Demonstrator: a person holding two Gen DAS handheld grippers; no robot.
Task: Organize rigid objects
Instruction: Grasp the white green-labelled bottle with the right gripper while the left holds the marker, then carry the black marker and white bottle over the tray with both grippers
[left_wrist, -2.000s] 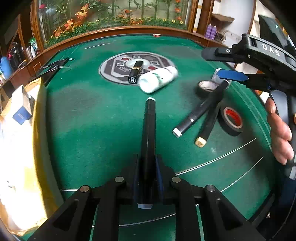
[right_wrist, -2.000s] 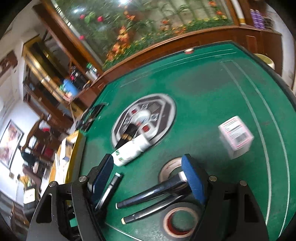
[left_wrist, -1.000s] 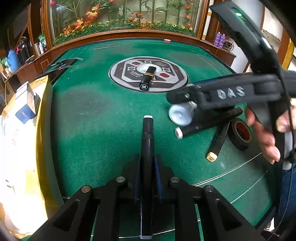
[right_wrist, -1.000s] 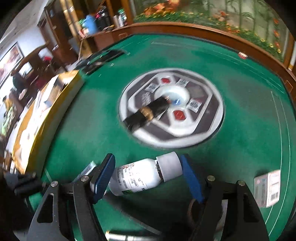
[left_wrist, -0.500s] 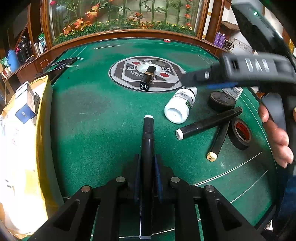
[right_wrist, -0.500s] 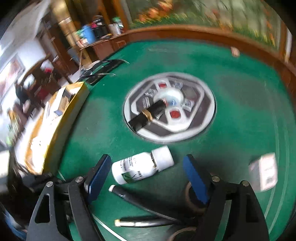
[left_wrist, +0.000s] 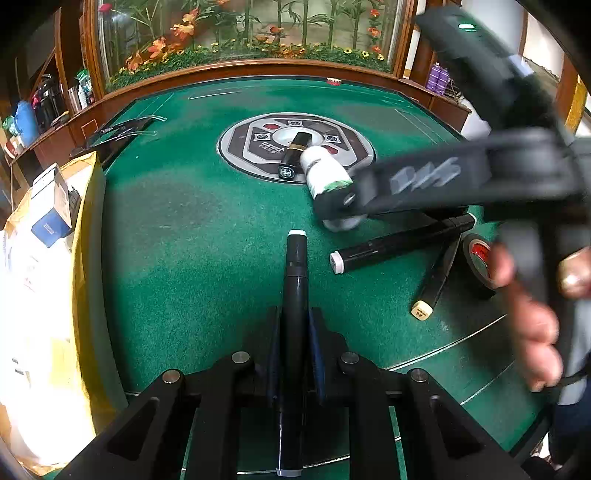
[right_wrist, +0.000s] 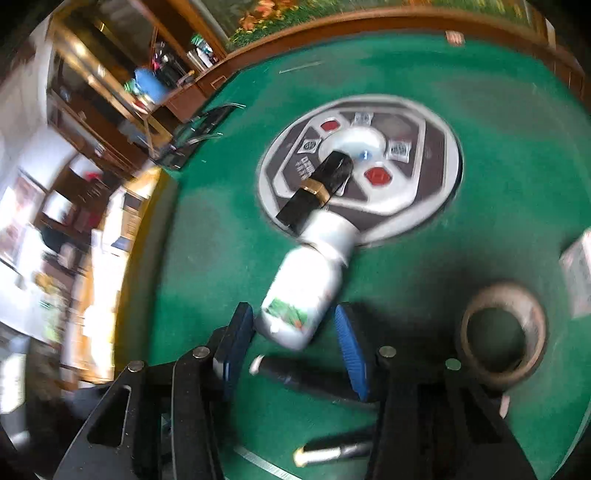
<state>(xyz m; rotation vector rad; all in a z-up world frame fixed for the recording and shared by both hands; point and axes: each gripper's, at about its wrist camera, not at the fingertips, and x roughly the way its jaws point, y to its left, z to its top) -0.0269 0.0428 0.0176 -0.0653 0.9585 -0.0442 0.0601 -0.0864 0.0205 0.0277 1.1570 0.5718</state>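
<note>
Grippers (right_wrist: 293, 332) over green felt table (left_wrist: 207, 236), mid-tidy.
Left gripper (left_wrist: 294, 332) clamped on black marker (left_wrist: 295, 280); right jaws just closing around white bottle (right_wrist: 306, 291), contact unclear through blur.

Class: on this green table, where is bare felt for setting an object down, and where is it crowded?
Bare felt lies between the yellow bag and the held marker. Crowded: the right side, with white bottle, markers and tape rolls.

Both wrist views look steeply down, close over the green worktop (left_wrist: 184, 229); shared: white bottle (right_wrist: 306, 295), centre disc (right_wrist: 436, 192).
</note>
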